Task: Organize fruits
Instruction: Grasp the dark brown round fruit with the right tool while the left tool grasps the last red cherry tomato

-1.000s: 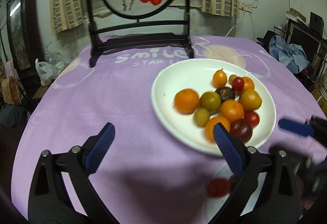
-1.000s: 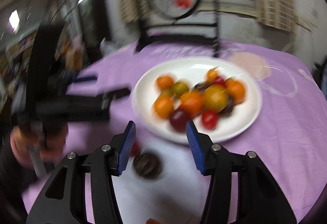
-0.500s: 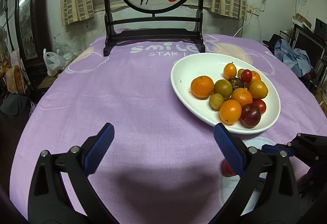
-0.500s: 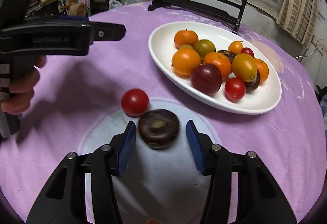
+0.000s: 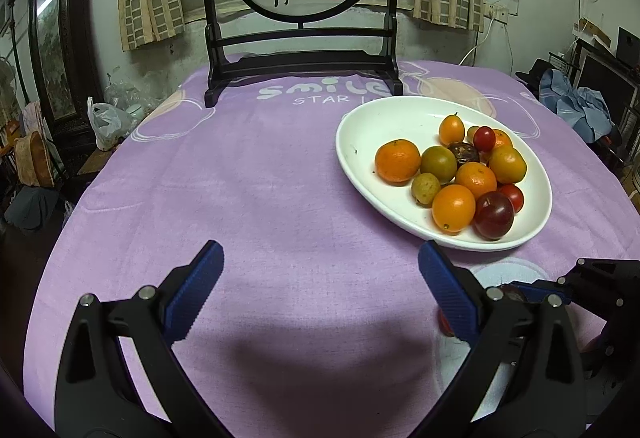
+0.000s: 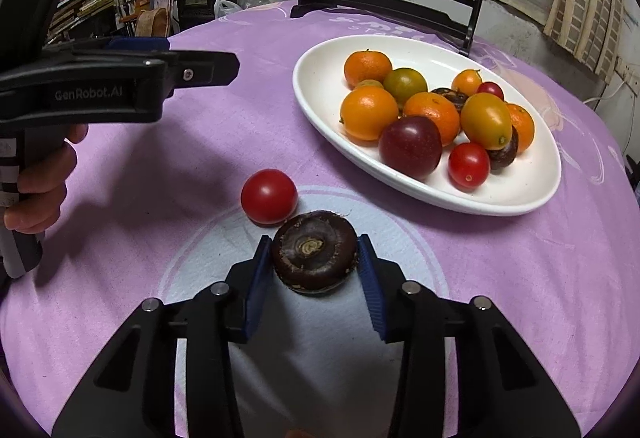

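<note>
Pressure from your right gripper (image 6: 316, 258), clamped on 1 water chestnut (image 6: 315, 250), could nudge the touching cherry tomato (image 6: 269, 196); left gripper (image 5: 320, 290) gapes.

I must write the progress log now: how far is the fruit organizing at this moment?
Already apart from the pile: a small red tomato lies on the purple tablecloth. In hand: the right gripper is shut on a dark brown, flat round fruit beside it. Left: about a dozen mixed fruits sit on the white oval plate. The left gripper is open and holds nothing.
</note>
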### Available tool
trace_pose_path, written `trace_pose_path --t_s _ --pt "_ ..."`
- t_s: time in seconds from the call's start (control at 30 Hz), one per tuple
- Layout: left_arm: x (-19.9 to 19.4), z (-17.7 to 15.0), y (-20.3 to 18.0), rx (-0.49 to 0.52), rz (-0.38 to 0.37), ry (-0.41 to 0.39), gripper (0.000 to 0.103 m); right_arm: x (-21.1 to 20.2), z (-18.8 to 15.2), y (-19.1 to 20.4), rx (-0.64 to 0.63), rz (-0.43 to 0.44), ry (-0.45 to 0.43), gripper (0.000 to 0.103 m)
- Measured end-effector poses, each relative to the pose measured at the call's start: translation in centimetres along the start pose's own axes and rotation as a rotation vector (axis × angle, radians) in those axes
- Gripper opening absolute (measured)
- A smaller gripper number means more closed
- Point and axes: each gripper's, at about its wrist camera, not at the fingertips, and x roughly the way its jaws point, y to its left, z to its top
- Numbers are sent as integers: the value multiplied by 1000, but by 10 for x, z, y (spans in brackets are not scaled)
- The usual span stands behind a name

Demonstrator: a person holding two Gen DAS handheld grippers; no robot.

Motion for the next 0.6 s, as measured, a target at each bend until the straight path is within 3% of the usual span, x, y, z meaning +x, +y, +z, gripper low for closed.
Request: trace_pose_path --t_s 0.23,0.33,0.4,0.47,0.6 --pt "-2 -5 -10 34 -43 26 99 -40 1 -43 236 162 -144 43" --pt "-4 -9 -21 77 -71 25 99 -57 -3 -60 332 151 -226 43" --pt "-5 -14 -30 106 -106 36 98 -59 -3 -66 363 154 -234 43" --pt "-5 -20 -41 142 -169 57 92 -57 -6 -70 389 143 -224 43" --pt "-7 -31 -61 221 -205 65 77 -54 -7 -77 419 128 -205 43"
